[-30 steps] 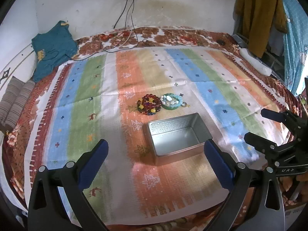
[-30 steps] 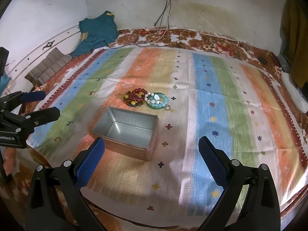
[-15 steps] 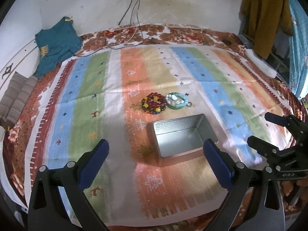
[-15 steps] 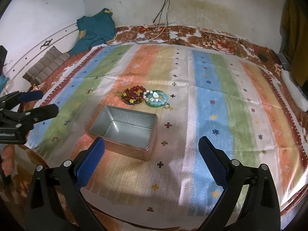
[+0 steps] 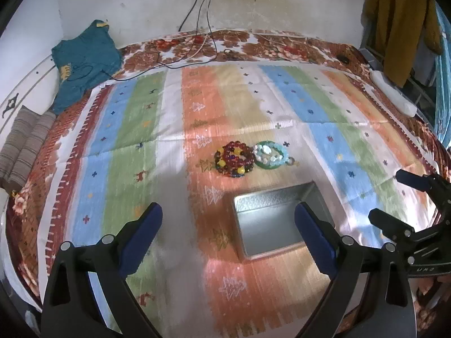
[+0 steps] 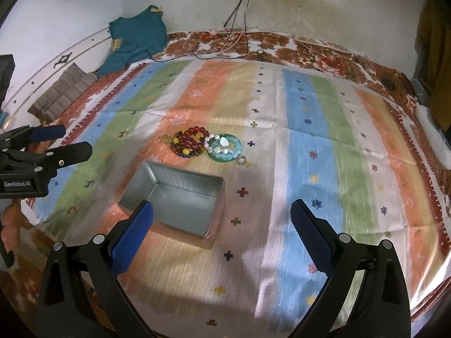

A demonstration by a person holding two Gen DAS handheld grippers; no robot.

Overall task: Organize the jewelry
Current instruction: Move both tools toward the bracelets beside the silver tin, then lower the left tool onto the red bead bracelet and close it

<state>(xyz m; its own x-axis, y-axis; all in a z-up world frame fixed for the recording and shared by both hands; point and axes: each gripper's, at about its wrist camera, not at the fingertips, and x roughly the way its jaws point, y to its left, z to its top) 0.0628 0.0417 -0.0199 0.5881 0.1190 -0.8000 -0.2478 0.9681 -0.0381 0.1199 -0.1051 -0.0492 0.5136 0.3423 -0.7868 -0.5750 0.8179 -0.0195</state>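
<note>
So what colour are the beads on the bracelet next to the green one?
Mostly dark red beaded bracelet with a few yellow beads; clearest in the right wrist view.

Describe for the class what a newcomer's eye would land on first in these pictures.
Probably the empty rectangular silver metal tin in the middle of the pastel-striped bedspread. Just beyond it lie a dark red and yellow beaded bracelet and a turquoise and white beaded bracelet, side by side, touching.
</note>
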